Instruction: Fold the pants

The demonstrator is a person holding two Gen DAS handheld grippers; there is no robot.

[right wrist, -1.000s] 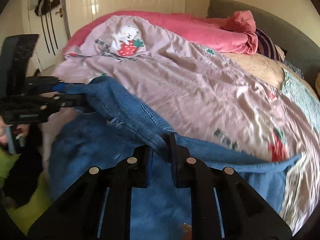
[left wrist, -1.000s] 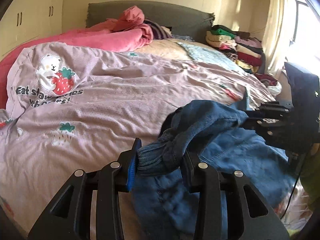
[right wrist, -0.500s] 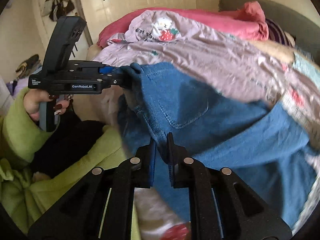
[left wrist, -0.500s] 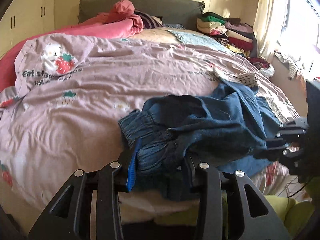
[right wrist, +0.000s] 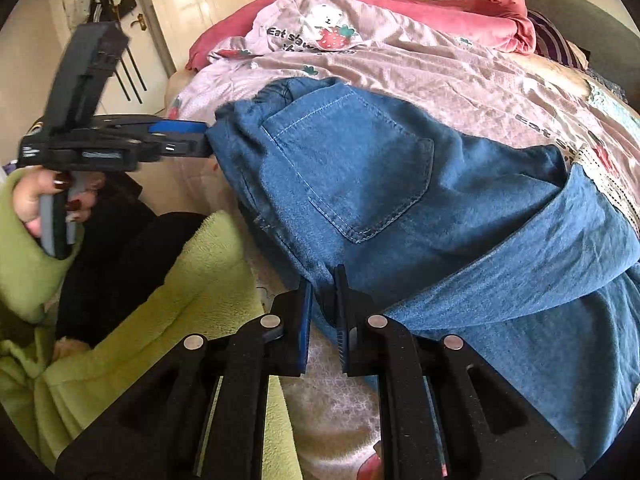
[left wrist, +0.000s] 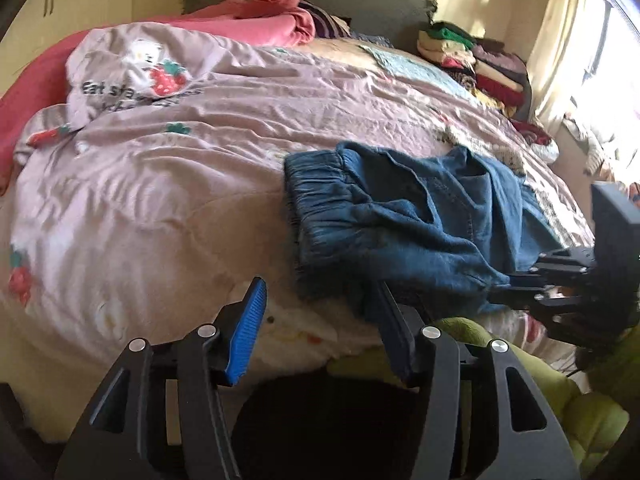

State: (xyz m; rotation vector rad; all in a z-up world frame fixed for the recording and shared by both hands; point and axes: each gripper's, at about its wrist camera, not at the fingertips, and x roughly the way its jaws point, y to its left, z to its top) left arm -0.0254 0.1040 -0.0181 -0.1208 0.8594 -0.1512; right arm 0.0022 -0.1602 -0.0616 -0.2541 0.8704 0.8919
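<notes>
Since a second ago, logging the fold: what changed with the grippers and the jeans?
The left gripper opened and let go of the elastic waistband; the jeans dropped from the air onto the lilac strawberry duvet. The right gripper stays clamped on denim.

Sunlit room, window glare, fisheye-warped edges.

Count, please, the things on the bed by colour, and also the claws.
blue pants: 1
lilac duvet: 1
pink blanket: 1
pile of folded clothes, mixed colours: 1
black claws: 2, left claw and right claw
Total: 6
</notes>
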